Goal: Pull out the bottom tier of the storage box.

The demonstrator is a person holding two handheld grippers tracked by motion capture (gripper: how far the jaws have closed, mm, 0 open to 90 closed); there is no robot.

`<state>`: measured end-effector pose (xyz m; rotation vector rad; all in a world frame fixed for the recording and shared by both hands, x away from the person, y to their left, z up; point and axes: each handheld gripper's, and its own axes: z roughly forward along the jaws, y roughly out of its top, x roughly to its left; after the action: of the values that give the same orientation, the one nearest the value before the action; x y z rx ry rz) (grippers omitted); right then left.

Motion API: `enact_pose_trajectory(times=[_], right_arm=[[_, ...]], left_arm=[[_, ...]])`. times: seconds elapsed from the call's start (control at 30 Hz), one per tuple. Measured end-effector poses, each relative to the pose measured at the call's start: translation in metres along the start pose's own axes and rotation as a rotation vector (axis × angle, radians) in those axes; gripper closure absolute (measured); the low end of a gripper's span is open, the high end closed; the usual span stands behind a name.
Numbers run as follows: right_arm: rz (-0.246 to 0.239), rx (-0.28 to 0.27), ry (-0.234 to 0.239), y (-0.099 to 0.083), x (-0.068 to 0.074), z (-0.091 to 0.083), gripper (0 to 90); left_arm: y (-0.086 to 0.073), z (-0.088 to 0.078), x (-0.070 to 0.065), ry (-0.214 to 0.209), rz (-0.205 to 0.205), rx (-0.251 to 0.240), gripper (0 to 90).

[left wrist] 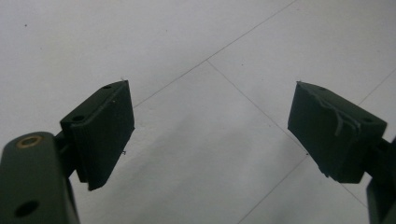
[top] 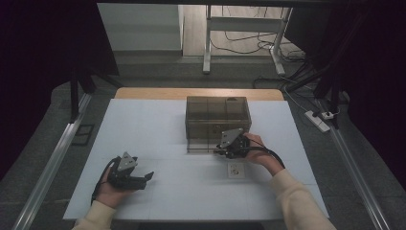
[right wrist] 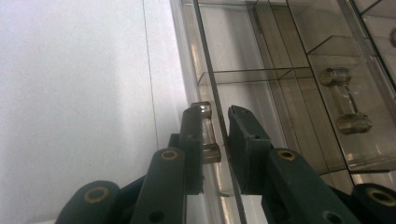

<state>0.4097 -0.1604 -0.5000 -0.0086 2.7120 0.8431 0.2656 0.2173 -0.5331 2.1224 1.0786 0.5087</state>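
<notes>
A smoky clear drawer box (top: 218,115) stands at the middle back of the white table (top: 158,129). Its lowest drawer (top: 201,146) is pulled out toward me. My right gripper (top: 221,151) is at that drawer's front. In the right gripper view the right gripper (right wrist: 218,112) straddles the front wall: one jaw lies outside against the clear bar handle (right wrist: 208,135), the other inside the drawer behind the wall. My left gripper (top: 148,177) rests low near the front left, well apart from the box. Seen up close, the left gripper (left wrist: 210,130) stands open over bare table.
A small white card (top: 235,169) lies on the table just in front of my right hand. A second clear handle (right wrist: 345,105) sits on another drawer front beside the gripped one. Dark curtains flank the table, and metal rails run along both sides.
</notes>
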Motion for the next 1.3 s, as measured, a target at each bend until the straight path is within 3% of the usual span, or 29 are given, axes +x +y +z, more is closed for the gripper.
enact_pose_trajectory(times=[0.37,1.3], right_arm=[[-0.001,0.014,0.001,0.0006,0.0015,0.0062,72.5],[-0.014,-0.007,0.089,0.0012,0.0043,0.0003,75.1]], left_arm=[[-0.0002,-0.0002,0.0007,0.001,-0.005,-0.002,14.8],[-0.0006,-0.0005,0.0010,0.000,-0.002,-0.001,14.8]])
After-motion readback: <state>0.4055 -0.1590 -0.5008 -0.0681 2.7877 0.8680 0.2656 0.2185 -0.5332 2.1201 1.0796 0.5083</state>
